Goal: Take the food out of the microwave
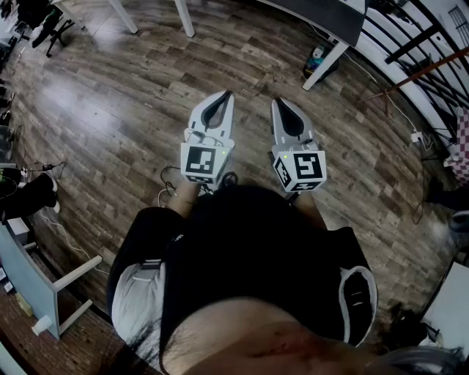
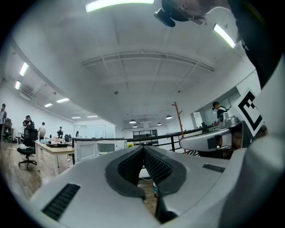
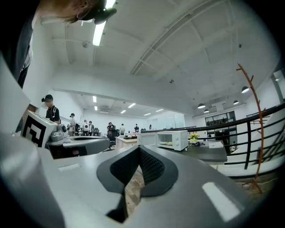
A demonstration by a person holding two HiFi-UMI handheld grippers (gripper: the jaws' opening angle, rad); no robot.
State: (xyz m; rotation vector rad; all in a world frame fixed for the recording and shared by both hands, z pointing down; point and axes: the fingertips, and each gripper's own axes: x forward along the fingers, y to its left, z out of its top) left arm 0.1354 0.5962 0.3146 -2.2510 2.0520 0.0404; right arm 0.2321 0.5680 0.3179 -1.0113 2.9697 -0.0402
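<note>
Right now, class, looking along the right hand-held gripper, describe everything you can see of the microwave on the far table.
The microwave is a small white box, far off beyond the right hand-held gripper. It stands upright on a dark grey tabletop. Its door looks swung open to the left. The cavity is lit, and something pale yellow lies inside, too small to identify. A control strip runs down its right side. Only the tabletop touches it.

Open-plan office: desks (image 2: 55, 149), swivel chair (image 2: 26, 153), ceiling strip lights (image 2: 118, 4).

Contents of the microwave (image 3: 174, 140) are too small to tell.
</note>
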